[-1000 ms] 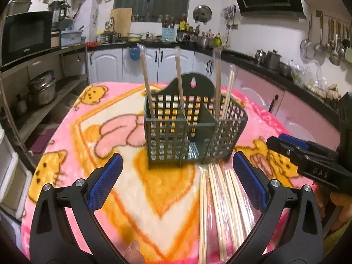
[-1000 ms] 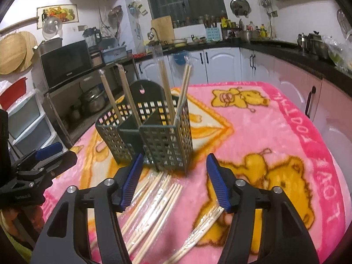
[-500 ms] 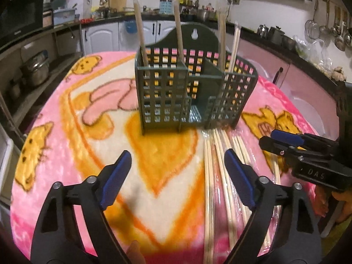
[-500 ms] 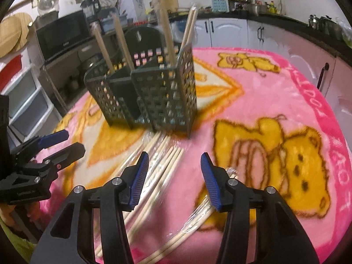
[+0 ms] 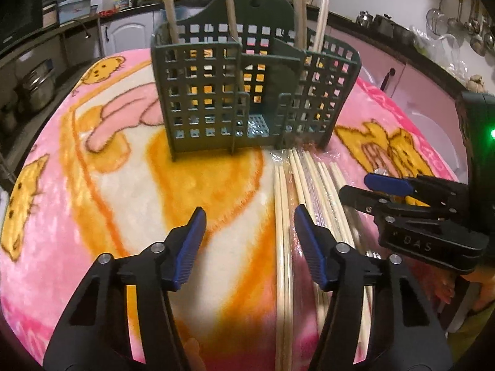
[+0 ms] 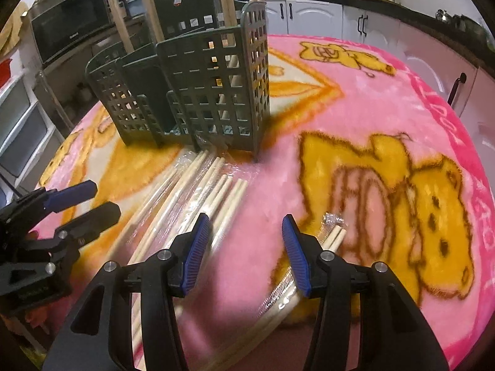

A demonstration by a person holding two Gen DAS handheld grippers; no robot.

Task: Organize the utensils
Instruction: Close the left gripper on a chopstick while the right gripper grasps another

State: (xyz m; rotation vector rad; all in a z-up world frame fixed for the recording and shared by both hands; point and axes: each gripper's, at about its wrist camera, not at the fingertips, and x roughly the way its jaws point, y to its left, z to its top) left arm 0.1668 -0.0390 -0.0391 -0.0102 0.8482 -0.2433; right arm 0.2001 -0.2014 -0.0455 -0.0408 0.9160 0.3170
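A dark green grid utensil holder (image 5: 247, 92) (image 6: 198, 86) stands on the pink cartoon blanket, with several chopsticks upright in it. In front of it, loose and plastic-wrapped chopsticks (image 5: 309, 185) (image 6: 201, 191) lie in a row. My left gripper (image 5: 249, 225) (image 6: 89, 198) hangs low over the blanket. Its jaws are closing, and the leftmost chopstick pair (image 5: 281, 216) lies between them near the right finger, with no pad pressing on it. My right gripper (image 6: 245, 233) (image 5: 386, 191) is open over bare blanket. One wrapped pair (image 6: 332, 236) lies just right of its right finger.
The blanket (image 5: 108, 185) covers a round table whose edge falls away at left and right. Kitchen counters and white cabinets (image 6: 355, 21) run behind. A microwave (image 6: 68, 31) and shelves with pots (image 5: 37, 86) stand at the left; ladles (image 5: 476, 27) hang on the right wall.
Both grippers have come down and tilted toward the chopsticks on the blanket. The left jaws have narrowed a lot. The right jaws have stayed about the same.
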